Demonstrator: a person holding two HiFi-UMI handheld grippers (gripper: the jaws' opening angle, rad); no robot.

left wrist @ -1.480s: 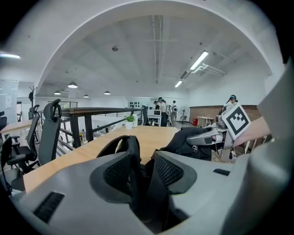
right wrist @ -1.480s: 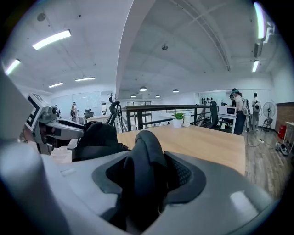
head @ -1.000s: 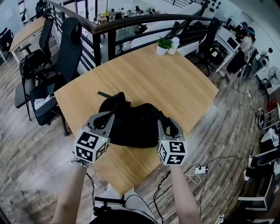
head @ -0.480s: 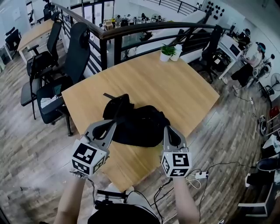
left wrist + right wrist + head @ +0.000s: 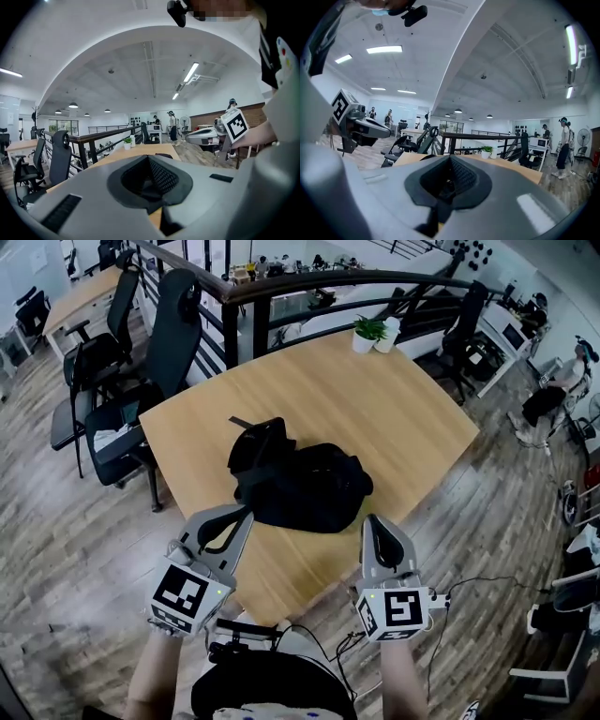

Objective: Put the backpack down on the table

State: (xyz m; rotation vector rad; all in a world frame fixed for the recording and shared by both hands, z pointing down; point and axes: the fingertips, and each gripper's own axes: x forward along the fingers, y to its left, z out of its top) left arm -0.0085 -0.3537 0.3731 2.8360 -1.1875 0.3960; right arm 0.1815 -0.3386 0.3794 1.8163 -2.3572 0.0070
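Head view: black backpack [image 5: 298, 486] on table [image 5: 394, 418]; left gripper [image 5: 246, 513], right gripper [image 5: 371, 520] closed, empty.

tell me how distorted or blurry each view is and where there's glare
Head view: fisheye bows the railing and wooden table edges; the black backpack is sharp but nearly detail-less. Left gripper view: dark vignetted corners, the left gripper looms soft-focus. Right gripper view: same bulge, ceiling light blown out, sheen on the right gripper.
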